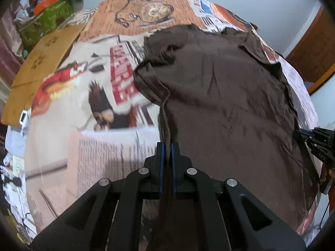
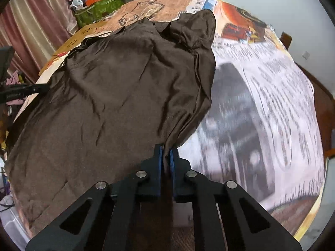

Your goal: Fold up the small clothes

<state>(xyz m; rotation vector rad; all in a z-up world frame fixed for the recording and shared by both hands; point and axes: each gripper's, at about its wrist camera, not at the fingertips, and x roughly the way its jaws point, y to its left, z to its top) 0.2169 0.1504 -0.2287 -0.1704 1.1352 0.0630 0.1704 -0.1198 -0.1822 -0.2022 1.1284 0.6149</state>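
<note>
A dark brown, thin, creased fabric garment (image 1: 226, 96) lies spread across a worktop covered with printed newspaper sheets (image 1: 100, 83), its near hem pinched at two corners by a person's handheld tools. The left gripper (image 1: 168, 148) has its blue-padded jaws clamped narrow on a bunched ridge of the cloth's near left edge, while the right gripper (image 2: 165, 156) has its own jaws closed tight on a gathered fold at the near right edge; each tool shows as a dark shape at the margin of the other's view. The far end of the garment is rumpled, with a loose flap heaped near the top of the worktop. A flat brown cardboard sheet (image 1: 39, 67) and a green fabric bag piled with clutter (image 1: 48, 18) sit beyond the left side. With both corners seized, a lift-and-carry fold looks to be the step in hand. The risks are plain: the grips hold only thin bunches of slippery-looking cloth, which could slide free under tension; uneven pulling could skew the fold line; and the crumpled far end could be trapped inside the fold, or the newspaper dragged along beneath it.
</note>
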